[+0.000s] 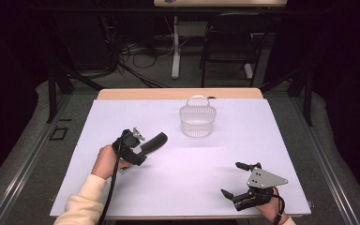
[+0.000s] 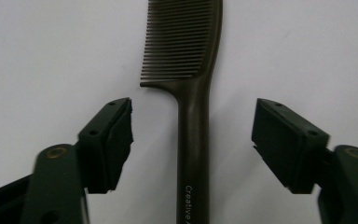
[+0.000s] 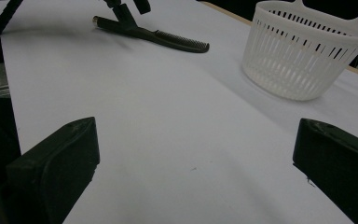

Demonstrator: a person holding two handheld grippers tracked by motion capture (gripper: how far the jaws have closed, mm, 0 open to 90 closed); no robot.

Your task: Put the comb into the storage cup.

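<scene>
Left gripper view: left tool [image 2: 193,140] spread, straddling comb [image 2: 193,93] handle, gaps both sides.

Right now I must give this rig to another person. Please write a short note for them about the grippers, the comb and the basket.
Left gripper: open, jaws on either side of the handle of the dark comb, pads not touching it.
Right gripper: open, holding nothing, near the front right of the table.
Comb lies flat on the table; the white basket stands beyond it and looks empty.
Done: left gripper lined up on the handle.
Left: grip the comb; probably move it to the basket.
</scene>
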